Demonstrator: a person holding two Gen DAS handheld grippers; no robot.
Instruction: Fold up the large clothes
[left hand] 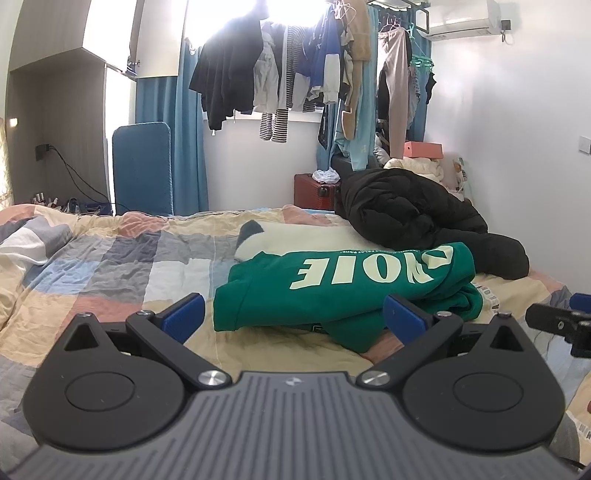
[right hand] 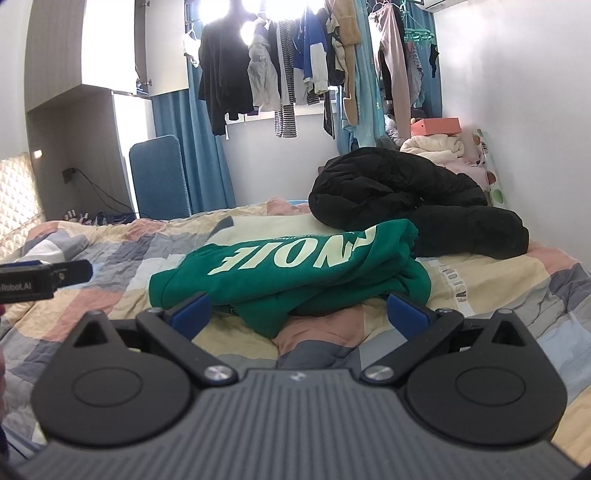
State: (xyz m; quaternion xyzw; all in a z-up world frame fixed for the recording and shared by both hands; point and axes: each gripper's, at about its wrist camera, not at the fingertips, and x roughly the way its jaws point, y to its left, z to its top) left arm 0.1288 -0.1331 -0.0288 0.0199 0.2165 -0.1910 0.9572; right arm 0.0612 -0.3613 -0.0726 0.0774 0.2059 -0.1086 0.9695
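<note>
While both grippers hovered low over the bed, the green sweatshirt lay in a loose, partly doubled heap on the patchwork cover, its pale lettering upside down to the cameras and its far edge resting against a bulky black jacket. A cream garment showed beneath and behind it. The left gripper had its blue-padded jaws spread wide with nothing between them, just short of the sweatshirt's near hem; the right gripper was likewise spread and empty, its pads flanking the nearest drooping fold.

Judging by the thick, rounded creases, the fabric looked to be a soft, fairly heavy fleece: it would likely sag and bunch rather than hold a line, yet not slip easily from the pads. A sensible hold would probably be the hem corners or shoulder seams, one per gripper, pinching only the needed layers.

From the left wrist, a dark red case behind the bed and the air conditioner were visible. Only the right wrist showed the quilted headboard and the cover's printed lettering in full beside the sweatshirt.
</note>
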